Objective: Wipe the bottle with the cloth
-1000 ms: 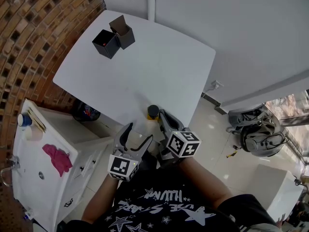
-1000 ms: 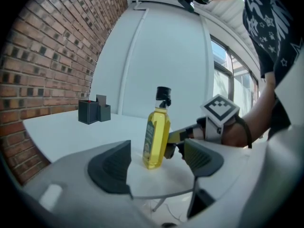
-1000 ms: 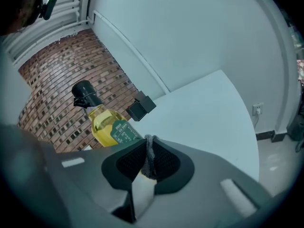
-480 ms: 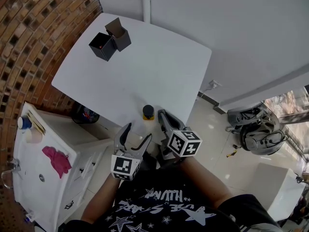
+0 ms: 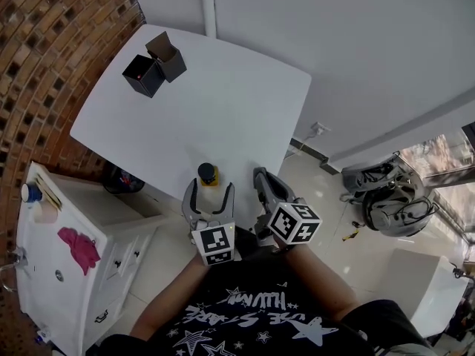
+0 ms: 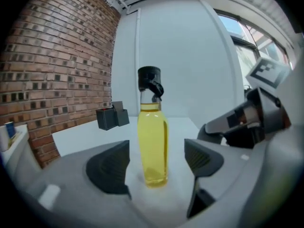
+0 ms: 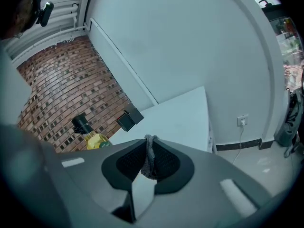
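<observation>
A clear bottle (image 6: 152, 146) of yellow liquid with a black cap stands near the front edge of the white table (image 5: 223, 102). The open left gripper (image 6: 156, 161) points straight at it. The bottle stands in the gap between the pads and neither pad touches it. In the head view the bottle (image 5: 208, 174) is just ahead of the left gripper (image 5: 210, 194). The right gripper (image 5: 261, 178) hovers to the bottle's right, apart from it. Its jaws (image 7: 149, 144) are shut on a thin fold of grey cloth (image 7: 151, 161). The bottle (image 7: 93, 137) shows at the left of the right gripper view.
Two black open boxes (image 5: 152, 69) sit at the table's far left corner. A white cabinet (image 5: 52, 273) with a pink rag (image 5: 79, 245) stands left of the person, by the brick wall (image 5: 44, 58). A helmet and gear (image 5: 386, 199) lie on the floor at right.
The left gripper has swung right and lined up behind the bottle, which now stands between its jaws. The right gripper with the cloth has drawn away to the bottle's right.
</observation>
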`<action>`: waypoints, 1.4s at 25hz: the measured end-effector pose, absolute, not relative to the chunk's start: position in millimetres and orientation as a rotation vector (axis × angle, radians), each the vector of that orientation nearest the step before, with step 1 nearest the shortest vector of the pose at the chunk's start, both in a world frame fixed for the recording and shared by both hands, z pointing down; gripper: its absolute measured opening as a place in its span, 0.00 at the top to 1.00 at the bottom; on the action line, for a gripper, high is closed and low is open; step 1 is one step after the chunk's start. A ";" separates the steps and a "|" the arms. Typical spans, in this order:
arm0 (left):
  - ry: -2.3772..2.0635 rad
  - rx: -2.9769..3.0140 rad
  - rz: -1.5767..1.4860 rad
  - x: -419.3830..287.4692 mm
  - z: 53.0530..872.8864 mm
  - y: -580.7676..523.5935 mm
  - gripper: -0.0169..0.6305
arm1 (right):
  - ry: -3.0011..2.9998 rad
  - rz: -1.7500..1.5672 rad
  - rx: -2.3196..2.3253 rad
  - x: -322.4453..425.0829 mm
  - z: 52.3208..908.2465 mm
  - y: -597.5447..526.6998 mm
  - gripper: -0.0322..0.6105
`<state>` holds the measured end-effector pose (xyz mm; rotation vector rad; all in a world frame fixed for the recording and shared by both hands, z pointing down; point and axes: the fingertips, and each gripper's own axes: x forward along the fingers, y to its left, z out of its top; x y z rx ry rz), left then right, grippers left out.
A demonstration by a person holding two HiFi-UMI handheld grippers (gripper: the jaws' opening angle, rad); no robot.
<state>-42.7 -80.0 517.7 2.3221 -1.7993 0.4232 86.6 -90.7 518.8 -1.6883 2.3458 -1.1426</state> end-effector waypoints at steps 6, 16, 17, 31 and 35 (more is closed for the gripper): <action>-1.898 2.226 0.431 -45.2 520.2 -94.4 0.43 | 2.395 -1.147 -1.640 85.9 518.3 -95.8 0.89; -1.985 2.195 0.433 -49.0 511.6 -98.3 0.64 | 2.456 -1.166 -1.561 74.9 520.2 -104.2 0.89; -1.981 2.196 0.432 -49.1 511.7 -98.3 0.64 | 2.459 -1.167 -1.557 74.1 520.4 -105.1 0.89; -1.677 2.460 0.383 -43.1 508.6 -99.1 0.66 | 2.510 -1.159 -1.482 55.5 515.4 -110.7 0.89; -1.477 2.611 0.369 -41.5 510.1 -98.2 0.66 | 2.533 -1.146 -1.453 51.7 509.6 -112.1 0.89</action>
